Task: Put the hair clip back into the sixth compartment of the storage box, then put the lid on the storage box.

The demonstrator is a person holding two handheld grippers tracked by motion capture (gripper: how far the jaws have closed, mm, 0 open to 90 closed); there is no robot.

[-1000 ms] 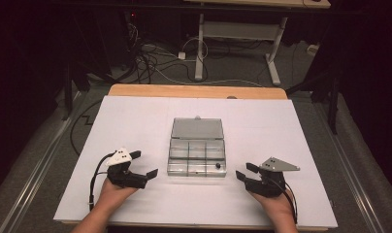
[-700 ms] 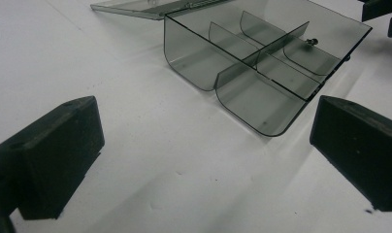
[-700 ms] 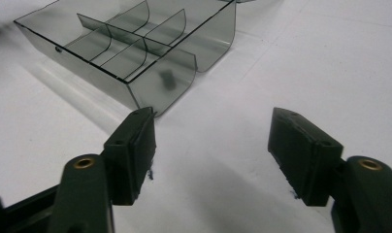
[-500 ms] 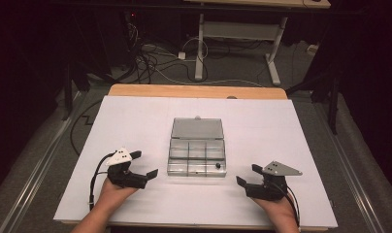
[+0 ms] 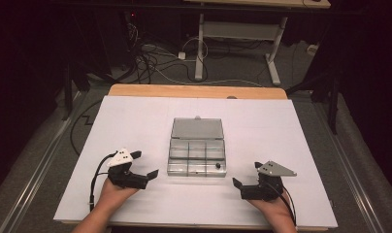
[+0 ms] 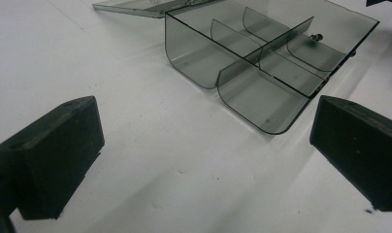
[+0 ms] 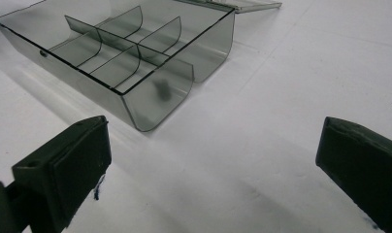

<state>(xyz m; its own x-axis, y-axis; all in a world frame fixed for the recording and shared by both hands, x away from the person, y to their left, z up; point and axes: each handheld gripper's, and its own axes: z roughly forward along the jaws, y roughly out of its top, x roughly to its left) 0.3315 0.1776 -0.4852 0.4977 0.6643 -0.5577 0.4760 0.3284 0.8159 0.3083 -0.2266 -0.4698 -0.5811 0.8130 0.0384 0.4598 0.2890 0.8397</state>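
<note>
Clear plastic compartment box (image 5: 197, 154) in the middle of the white table (image 5: 136, 121), lid (image 5: 197, 128) swung open and lying flat on the far side. Six compartments, two rows of three; one small dark item (image 5: 217, 166), too small to identify, in the near right compartment.

Left gripper (image 5: 148, 175) held low over the table, near the box's near left corner, pointing toward it, not touching. Jaws spread wide with bare table between them. In the left gripper view, box (image 6: 271, 63) ahead and slightly right, beyond the tips.

Right gripper (image 5: 237, 184) held low near the box's near right corner, pointing left toward it, apart from it. Jaws spread wide, having just been opening, with nothing between them. In the right gripper view, box (image 7: 121, 58) ahead to the left, dark item (image 7: 161, 89) seen blurred through the nearest curved wall.

Both hands (image 5: 111, 196) at the table's near edge, on opposite sides of the box.
</note>
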